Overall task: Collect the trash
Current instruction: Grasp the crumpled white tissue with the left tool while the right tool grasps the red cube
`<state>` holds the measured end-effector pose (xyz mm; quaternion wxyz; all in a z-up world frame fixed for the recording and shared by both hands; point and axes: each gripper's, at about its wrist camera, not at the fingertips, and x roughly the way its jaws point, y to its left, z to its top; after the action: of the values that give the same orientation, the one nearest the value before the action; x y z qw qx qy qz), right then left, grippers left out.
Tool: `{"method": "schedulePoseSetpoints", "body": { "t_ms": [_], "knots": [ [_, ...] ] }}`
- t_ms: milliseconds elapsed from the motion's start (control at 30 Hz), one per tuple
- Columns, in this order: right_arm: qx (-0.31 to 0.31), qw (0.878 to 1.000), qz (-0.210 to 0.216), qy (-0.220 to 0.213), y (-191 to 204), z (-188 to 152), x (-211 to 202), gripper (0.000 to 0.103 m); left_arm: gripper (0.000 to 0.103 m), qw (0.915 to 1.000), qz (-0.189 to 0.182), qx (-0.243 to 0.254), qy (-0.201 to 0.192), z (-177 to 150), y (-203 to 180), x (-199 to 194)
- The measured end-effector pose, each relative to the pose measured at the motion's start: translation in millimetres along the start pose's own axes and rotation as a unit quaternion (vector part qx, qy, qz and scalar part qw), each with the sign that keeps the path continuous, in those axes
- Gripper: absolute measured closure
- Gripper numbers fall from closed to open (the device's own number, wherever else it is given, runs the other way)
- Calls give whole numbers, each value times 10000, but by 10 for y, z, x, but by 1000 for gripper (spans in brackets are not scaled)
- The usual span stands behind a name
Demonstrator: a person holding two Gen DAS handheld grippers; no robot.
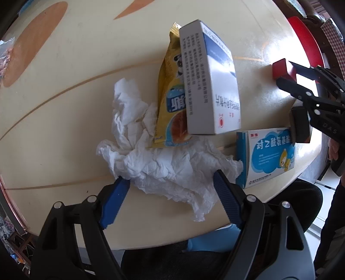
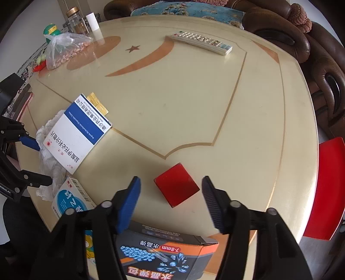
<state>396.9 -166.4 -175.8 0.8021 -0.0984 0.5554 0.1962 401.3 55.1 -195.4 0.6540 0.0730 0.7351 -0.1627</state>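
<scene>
Only R view: remote (image 2: 201, 42), maybe.

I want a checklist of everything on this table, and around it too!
Surface: round cream table with orange inlay.
Job's things: crumpled tissue; yellow wrapper under the white box; light-blue box; red block; dark box at the near edge.
Clutter: remote, bag of nuts, jar, far side.
Grippers: left gripper open, straddling the tissue; right gripper open, around the red block, not touching.
Cables: nothing seen.
Surroundings: brown sofa, red stool.
</scene>
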Motion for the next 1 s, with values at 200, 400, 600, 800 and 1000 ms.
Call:
{"method": "schedulePoseSetpoints", "body": {
  "t_ms": [200,400,600,800,1000],
  "knots": [
    [-63,9999,-124,38,12,-19,61,59,25,10000,9,-2,-23,49,76,-5],
    [-64,9999,-147,19,10,-27,63,63,27,10000,47,20,-71,90,41,16],
    [-65,9998,-186,2,8,-32,55,63,45,9999,69,-11,-128,62,14,-5],
    [23,9995,-313,-70,-18,-20,2,63,67,9999,-47,-60,-114,-9,-4,12],
    [112,9987,-448,-192,-20,-20,-105,63,89,9997,-75,-106,-213,-85,-20,-26]
  ]
}}
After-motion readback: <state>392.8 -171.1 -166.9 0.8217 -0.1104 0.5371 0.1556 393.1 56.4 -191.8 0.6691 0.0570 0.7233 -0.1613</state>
